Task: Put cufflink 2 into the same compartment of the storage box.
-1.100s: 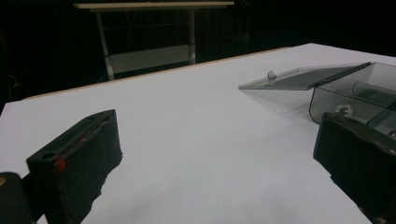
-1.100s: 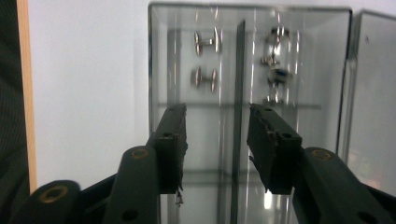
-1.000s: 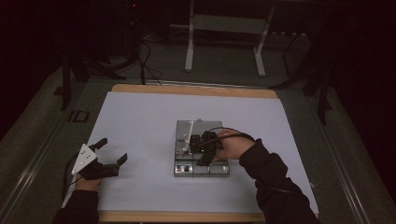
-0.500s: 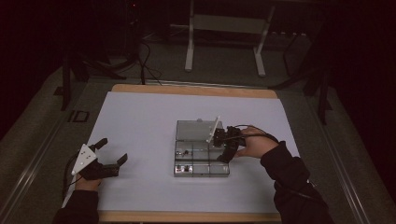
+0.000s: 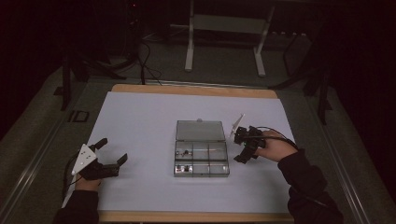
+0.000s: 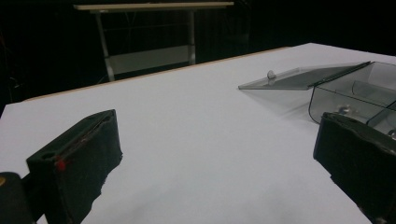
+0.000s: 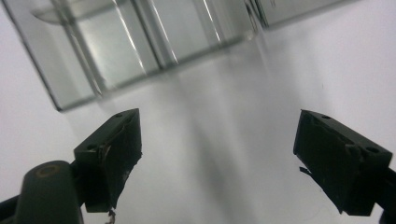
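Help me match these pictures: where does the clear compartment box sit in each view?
High view: clear compartment box at table centre, lid open.
Left gripper view: far right, above the jaw.
Right gripper view: top left, blurred.
Shared landmark: white table sheet.

Table (image 5: 140,116): white sheet over a wooden top, wood edge showing along the far and near sides. Sits mid-frame in the high view, dark floor all round. Directly on it — one clear compartment box (image 5: 201,161), just right of centre, lid (image 5: 200,130) swung open and lying back toward the upper part of the frame. Small parts in the left compartments, probably hardware — too small to tell. Rest of the sheet is bare white.
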Motion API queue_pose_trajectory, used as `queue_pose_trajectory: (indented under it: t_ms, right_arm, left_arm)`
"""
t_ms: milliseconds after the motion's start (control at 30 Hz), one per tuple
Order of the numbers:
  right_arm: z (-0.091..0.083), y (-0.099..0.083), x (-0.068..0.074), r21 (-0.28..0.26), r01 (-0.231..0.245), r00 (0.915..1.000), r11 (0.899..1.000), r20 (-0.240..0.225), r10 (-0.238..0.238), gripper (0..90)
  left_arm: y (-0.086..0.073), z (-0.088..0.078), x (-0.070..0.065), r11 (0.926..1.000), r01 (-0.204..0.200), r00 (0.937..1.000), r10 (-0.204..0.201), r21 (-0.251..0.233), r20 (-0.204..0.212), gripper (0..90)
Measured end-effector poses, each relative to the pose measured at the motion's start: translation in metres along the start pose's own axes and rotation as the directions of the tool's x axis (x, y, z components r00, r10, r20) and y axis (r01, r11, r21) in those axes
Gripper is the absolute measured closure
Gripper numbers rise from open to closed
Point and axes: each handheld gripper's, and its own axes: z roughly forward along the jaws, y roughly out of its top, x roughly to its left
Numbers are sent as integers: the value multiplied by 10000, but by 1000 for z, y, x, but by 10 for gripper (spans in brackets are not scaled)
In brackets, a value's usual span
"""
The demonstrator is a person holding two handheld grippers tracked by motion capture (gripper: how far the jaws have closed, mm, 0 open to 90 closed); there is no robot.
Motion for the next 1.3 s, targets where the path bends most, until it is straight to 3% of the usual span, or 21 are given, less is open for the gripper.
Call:
queue_pose_trajectory:
  t_ms: [200, 433, 667, 733, 900, 933, 967, 1033, 1067, 1100, 1167, 1200, 1233, 1300]
  right_arm:
    - [9, -19, -5, 39, -613, 9978, 9981, 245, 612, 152]
    - [15, -50, -17, -637, -1612, 9818, 9849, 914, 1666, 158]
    - [22, -68, -21, -809, -2215, 9670, 9718, 1105, 2296, 158]
    - [25, -76, -22, -1150, -2685, 9524, 9564, 1174, 2815, 158]
    - [31, -89, -24, -1642, -3268, 9237, 9307, 1530, 3513, 158]
    - [31, -89, -24, -1642, -3268, 9237, 9307, 1530, 3513, 158]
    - [32, -95, -24, -2001, -3471, 9085, 9162, 1707, 3814, 159]
    - [32, -99, -24, -2222, -3685, 8960, 9027, 1739, 4086, 158]
    - [32, -99, -24, -2222, -3685, 8960, 9027, 1739, 4086, 158]
    - [32, -105, -23, -2462, -3849, 8805, 8895, 1911, 4339, 158]
    - [33, -110, -23, -2617, -3995, 8689, 8786, 1973, 4539, 158]
    - [33, -110, -23, -2617, -3995, 8689, 8786, 1973, 4539, 158]
    - [33, -116, -22, -2895, -4152, 8520, 8624, 2086, 4802, 158]
    - [33, -122, -22, -3192, -4337, 8337, 8426, 2126, 5096, 158]
  left_arm:
    - [0, 0, 0, 10000, 4, 10000, -4, 7, -1, 16]
    - [0, 0, 0, 10000, 7, 10000, -7, 9, 3, 17]
    - [0, 0, 0, 10000, 7, 10000, -7, 10, 5, 16]
    - [0, 0, 0, 10000, 3, 10000, -3, 3, 5, 16]
    - [0, 0, 0, 10000, -1, 10000, 1, -12, 7, 16]
    - [0, 0, 0, 10000, -1, 10000, 1, -12, 7, 17]
    - [0, 0, 0, 10000, -3, 10000, 3, -12, 7, 16]
    - [0, 0, 0, 10000, 0, 10000, 0, -15, 6, 17]
    - [0, 0, 0, 10000, 0, 10000, 0, -15, 6, 16]
    - [0, 0, 0, 10000, -3, 10000, 3, -11, -7, 17]
    - [0, 0, 0, 10000, -6, 10000, 6, -11, -16, 17]
    - [0, 0, 0, 10000, -6, 10000, 6, -11, -16, 16]
    - [0, 0, 0, 10000, -13, 10000, 13, -12, -21, 17]
    - [0, 0, 0, 10000, -8, 10000, 8, -14, -20, 16]
